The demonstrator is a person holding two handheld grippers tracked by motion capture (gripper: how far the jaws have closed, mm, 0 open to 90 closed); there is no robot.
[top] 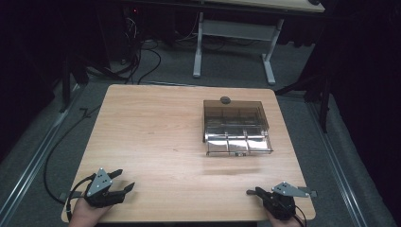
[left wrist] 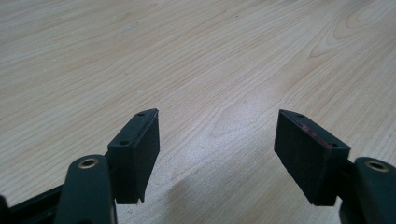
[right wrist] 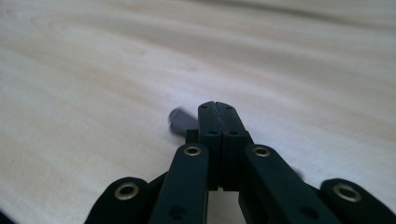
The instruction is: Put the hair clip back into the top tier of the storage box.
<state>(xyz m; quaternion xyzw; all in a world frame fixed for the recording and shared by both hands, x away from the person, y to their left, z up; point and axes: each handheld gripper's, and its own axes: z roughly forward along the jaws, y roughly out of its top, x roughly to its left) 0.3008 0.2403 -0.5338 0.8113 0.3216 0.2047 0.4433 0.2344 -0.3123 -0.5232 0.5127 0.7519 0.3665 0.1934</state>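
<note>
High view – drawer box [top: 236,126] well beyond right tool [top: 250,192], apart.

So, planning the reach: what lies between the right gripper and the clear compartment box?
In the high view, only bare wooden table separates the right gripper from the clear compartment box.

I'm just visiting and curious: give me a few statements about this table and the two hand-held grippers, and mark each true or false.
1. The left gripper has its jaws open with nothing between them. True.
2. The right gripper stands wide open. False: its jaws are shut together.
3. The clear plastic box lies on the right half of the table. True.
4. The left gripper is touching the box. False: it rests near the table's front left corner, far from it.
5. A small dark round thing lies just behind the box. True.
</note>
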